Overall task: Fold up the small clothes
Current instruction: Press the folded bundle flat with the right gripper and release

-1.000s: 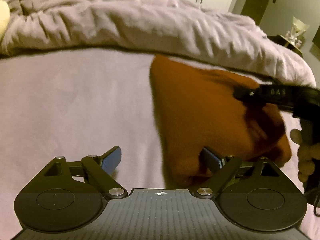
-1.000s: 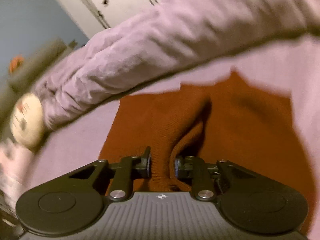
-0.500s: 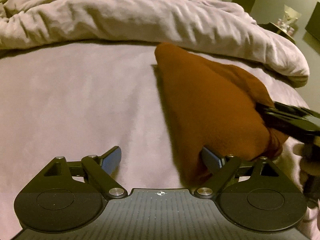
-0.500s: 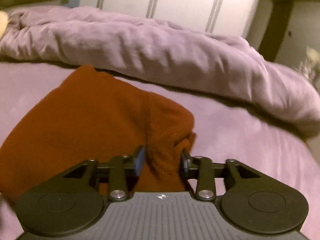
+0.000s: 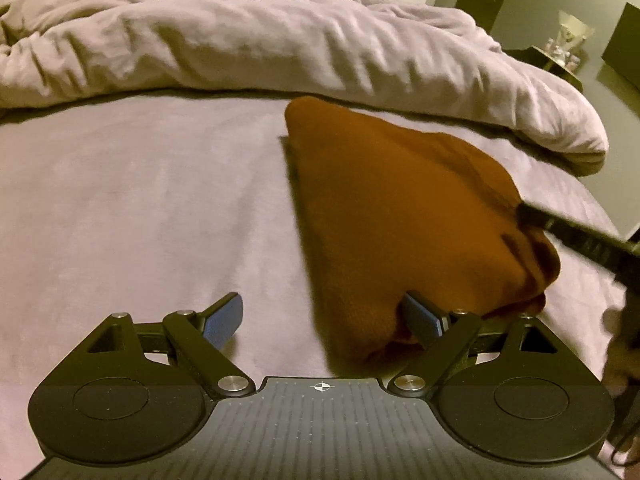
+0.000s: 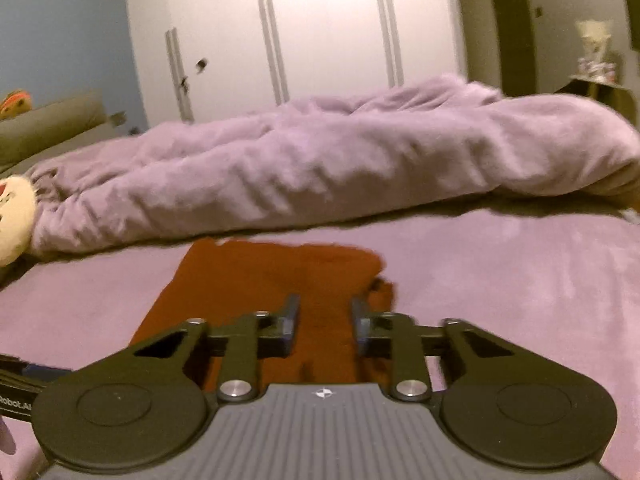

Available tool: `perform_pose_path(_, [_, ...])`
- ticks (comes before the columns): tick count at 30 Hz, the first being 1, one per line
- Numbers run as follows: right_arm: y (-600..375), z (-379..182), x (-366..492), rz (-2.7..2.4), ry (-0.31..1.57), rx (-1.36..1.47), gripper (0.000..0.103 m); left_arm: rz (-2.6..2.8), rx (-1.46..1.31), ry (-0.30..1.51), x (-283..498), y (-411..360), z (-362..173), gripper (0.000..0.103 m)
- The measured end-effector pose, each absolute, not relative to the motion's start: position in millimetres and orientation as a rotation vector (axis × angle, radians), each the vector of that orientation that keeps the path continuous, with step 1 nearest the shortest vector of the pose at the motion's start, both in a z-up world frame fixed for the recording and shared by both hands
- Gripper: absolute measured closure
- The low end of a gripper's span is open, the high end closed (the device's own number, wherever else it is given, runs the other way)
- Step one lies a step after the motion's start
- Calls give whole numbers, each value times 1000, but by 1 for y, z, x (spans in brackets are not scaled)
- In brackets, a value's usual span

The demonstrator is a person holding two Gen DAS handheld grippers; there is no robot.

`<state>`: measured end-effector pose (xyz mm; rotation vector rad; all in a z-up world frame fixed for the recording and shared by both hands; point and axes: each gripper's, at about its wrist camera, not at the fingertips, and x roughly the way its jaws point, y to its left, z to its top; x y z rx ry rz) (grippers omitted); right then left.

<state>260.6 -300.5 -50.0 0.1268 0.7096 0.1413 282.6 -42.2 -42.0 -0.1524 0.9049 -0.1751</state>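
Note:
A rust-orange knit garment point(image 5: 400, 216) lies folded on the lilac bed sheet point(image 5: 140, 208). My left gripper point(image 5: 322, 316) is open wide at its near left corner; the right finger touches the cloth, the left finger is over bare sheet. In the right wrist view the garment point(image 6: 256, 280) lies flat ahead. My right gripper point(image 6: 325, 320) is part closed with a strip of the orange cloth between its fingers. The right gripper also shows in the left wrist view point(image 5: 532, 216), at the garment's right edge.
A bunched lilac duvet point(image 5: 280, 44) runs across the bed behind the garment. A round cream plush point(image 6: 12, 220) lies at the far left. White wardrobe doors point(image 6: 300, 40) stand behind the bed. A side table with ornaments point(image 5: 564, 52) stands at the right.
My right gripper carried the garment's edge over to the right and lowered it, so the cloth now lies flatter. The right jaws have widened a little. My left gripper stayed open in place.

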Motion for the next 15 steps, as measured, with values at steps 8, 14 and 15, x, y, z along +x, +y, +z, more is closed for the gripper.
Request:
perform_pose_path(8, [-287,-87,241,143,800,61,92,-164,-136,919,282,-43,-42,9])
perform_pose_path(14, [-269,-57,237,252,738,115,91,-159,-126,915,279,-46,-37,9])
perform_pose_path(15, [-262,-57,237,267,741,103,91,-158,-122,918,280,-47,-38,9])
